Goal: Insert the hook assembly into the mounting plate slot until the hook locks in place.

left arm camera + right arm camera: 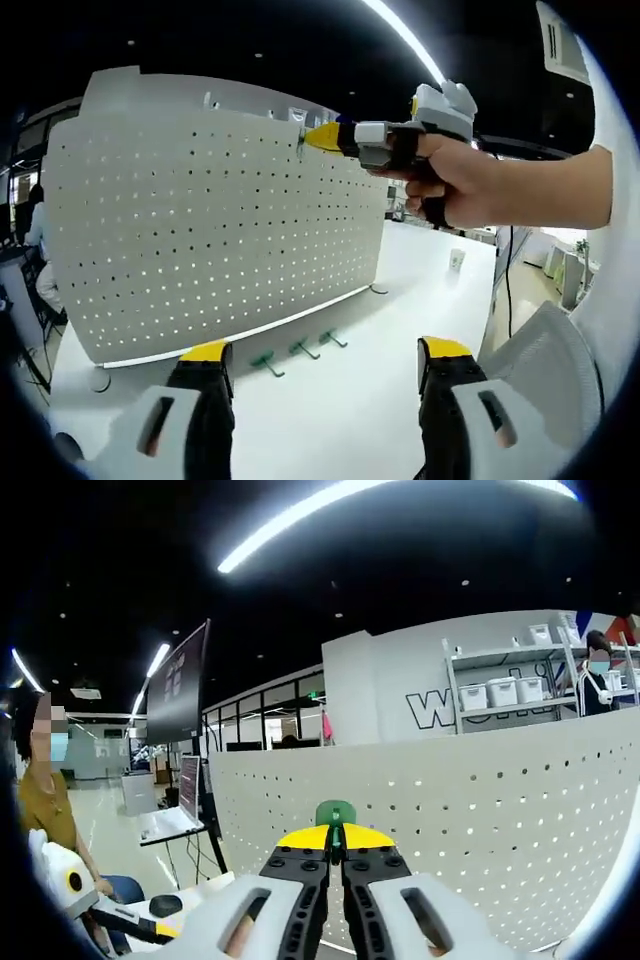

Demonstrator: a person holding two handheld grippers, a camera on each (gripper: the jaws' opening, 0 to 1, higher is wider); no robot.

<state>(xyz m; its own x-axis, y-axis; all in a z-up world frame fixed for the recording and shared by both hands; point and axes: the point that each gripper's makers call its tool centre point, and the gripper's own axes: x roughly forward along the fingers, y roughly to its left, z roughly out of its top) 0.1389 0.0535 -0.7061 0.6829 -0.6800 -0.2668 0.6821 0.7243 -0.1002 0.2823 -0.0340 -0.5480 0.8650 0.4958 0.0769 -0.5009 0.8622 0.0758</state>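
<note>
The right hand-held gripper [336, 842] has its yellow-tipped jaws pressed together on a green hook [335, 813], holding it against the white pegboard [470, 810] near the board's upper edge. In the left gripper view that same hand-held gripper comes in from the right, carried by a person's hand [462, 183], its yellow tips meeting the perforated board high on its right part. The left hand-held gripper [325, 365] hangs low over the white bench [340, 410] with its jaws spread wide and nothing between them. Three more green hooks [298, 350] lie in a row on the bench just in front of the board's lower edge, between the spread jaws and the board. The board stands upright on the bench. Far behind it, shelves with white bins [500, 692] stand against a wall.
</note>
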